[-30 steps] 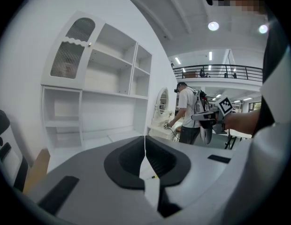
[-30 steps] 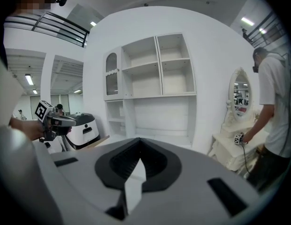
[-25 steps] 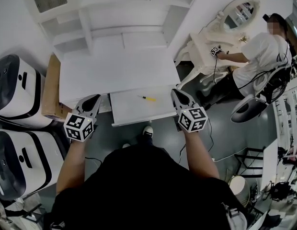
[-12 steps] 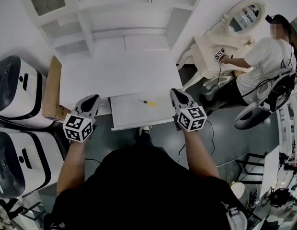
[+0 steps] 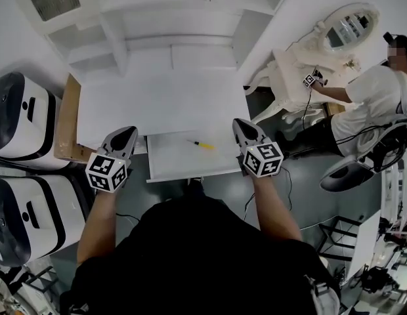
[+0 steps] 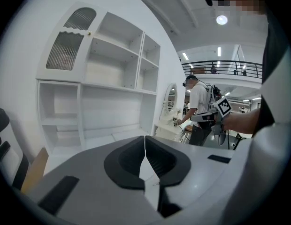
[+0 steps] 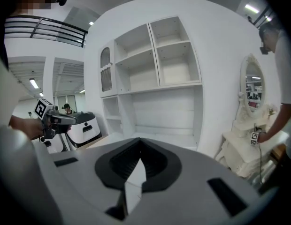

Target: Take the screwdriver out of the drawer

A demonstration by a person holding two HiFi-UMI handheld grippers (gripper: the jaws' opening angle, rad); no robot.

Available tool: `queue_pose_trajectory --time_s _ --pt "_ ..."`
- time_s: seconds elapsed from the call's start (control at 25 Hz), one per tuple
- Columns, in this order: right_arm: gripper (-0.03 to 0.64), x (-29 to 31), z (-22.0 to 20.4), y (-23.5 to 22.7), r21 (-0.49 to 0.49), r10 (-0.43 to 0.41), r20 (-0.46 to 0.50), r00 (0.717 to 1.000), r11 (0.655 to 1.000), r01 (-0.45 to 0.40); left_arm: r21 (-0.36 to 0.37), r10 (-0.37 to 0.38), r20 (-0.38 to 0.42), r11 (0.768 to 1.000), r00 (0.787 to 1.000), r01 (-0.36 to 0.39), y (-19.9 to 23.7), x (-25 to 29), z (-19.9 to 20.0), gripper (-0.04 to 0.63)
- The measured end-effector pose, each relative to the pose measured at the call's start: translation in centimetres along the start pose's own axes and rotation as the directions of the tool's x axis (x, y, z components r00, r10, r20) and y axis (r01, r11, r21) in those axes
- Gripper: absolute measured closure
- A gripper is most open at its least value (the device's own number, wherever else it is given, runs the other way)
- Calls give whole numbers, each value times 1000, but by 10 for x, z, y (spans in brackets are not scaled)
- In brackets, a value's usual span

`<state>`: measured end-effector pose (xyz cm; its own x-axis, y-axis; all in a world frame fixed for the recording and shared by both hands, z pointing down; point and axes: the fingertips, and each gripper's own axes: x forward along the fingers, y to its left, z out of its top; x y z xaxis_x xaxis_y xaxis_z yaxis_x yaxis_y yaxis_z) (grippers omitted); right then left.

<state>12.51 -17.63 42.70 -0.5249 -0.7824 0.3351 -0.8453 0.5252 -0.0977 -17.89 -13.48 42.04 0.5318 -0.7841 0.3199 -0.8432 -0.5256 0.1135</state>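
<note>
A small yellow-handled screwdriver [image 5: 203, 144] lies in the open white drawer [image 5: 171, 165], toward its far right part. My left gripper [image 5: 130, 132] hovers by the drawer's left side, shut and empty. My right gripper [image 5: 237, 125] hovers at the drawer's right side, a short way right of the screwdriver, also shut with nothing in it. In the left gripper view the jaw tips [image 6: 145, 138] meet in a thin line. The right gripper view shows the same at its tips [image 7: 139, 140]. The screwdriver shows in neither gripper view.
The white desk [image 5: 157, 100] carries a tall shelf unit [image 5: 167, 18] behind it. A cardboard box [image 5: 67, 120] and two white machines [image 5: 23, 120] stand at the left. A person [image 5: 371, 94] sits at a white dressing table [image 5: 308, 58] on the right.
Both grippers have edged forward along the drawer's sides, staying shut. The view has shifted, so the desk and drawer sit slightly nearer. The screwdriver has not moved in the drawer.
</note>
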Motion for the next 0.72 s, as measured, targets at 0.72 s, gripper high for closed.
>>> queue_pose_trajectory --time_s 0.72 --pt "603 78 -94 -27 9 171 -206 964 985 -173 -64 12 -65 998 998 -17 12 67 -19 574"
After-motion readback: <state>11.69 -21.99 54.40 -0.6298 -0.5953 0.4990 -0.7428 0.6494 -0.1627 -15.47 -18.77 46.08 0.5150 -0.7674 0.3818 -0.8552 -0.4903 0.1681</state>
